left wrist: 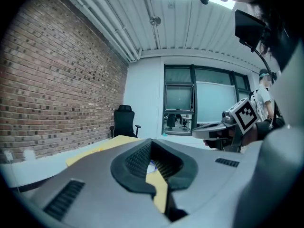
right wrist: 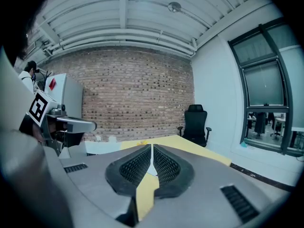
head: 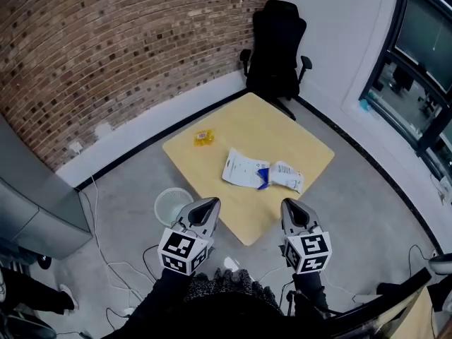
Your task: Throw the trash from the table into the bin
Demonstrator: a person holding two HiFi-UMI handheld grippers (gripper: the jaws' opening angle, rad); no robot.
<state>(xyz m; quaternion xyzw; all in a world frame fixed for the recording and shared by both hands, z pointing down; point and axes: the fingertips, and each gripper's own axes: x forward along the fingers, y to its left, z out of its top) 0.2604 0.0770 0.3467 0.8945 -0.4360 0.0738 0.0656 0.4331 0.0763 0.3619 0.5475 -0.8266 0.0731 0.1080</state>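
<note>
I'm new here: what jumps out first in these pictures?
A yellow table stands mid-floor, bearing a crumpled white-and-blue wrapper and a small yellow packet. Nearer, the left gripper and right gripper point toward it, with a white bin on the floor by the left one.

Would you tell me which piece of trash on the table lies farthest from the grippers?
The small yellow packet: it sits alone, beyond the two white wrappers, which lie closer together.

place: office | evidence: swivel chair (head: 275, 48), brick wall (head: 106, 48), big windows (head: 418, 51)
</note>
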